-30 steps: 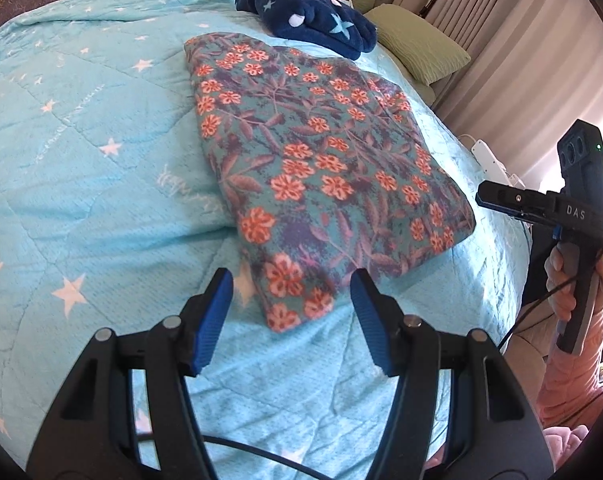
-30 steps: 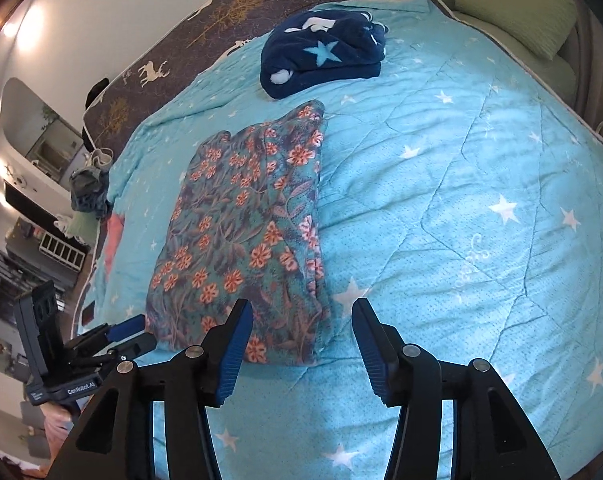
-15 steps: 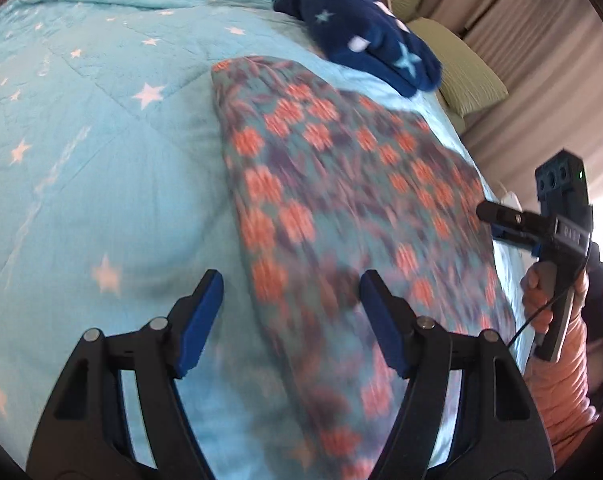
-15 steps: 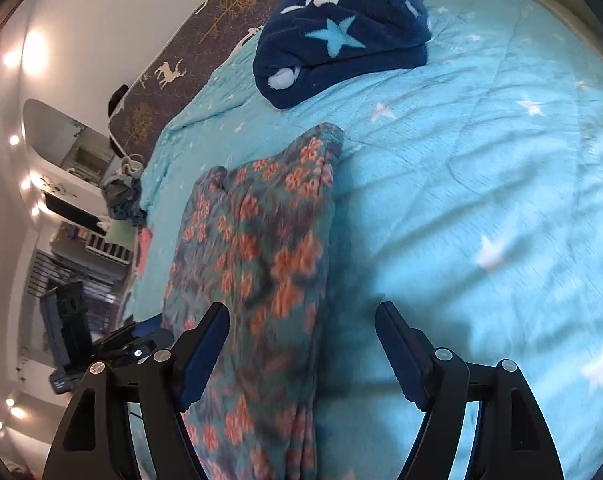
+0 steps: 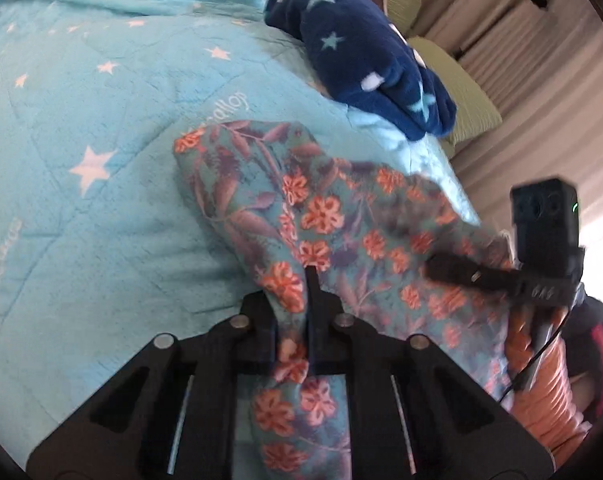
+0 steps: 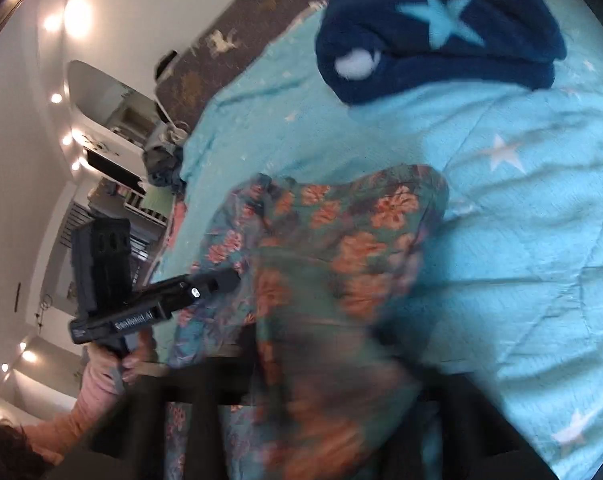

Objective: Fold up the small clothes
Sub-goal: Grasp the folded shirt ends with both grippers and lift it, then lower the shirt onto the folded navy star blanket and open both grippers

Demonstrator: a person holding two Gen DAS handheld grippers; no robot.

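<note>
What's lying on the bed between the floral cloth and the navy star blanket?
Only bare turquoise star quilt separates the floral cloth from the navy star blanket, clearest in the right wrist view.

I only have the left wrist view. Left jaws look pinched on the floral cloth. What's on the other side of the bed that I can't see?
Observer: The right wrist view shows the room past the far bed edge: a white wall with small round lights and an arched mirror.
Operator: Right gripper's jaws? I see only its side.
Observer: Its own view has the floral cloth bunched over the right gripper. The fingertips are hidden and blurred, but the jaws have just been closing and the cloth lies between them.
Operator: Anything else on the bed edge?
Observer: A small grey heap of cloth at the far corner of the blue quilt.
</note>
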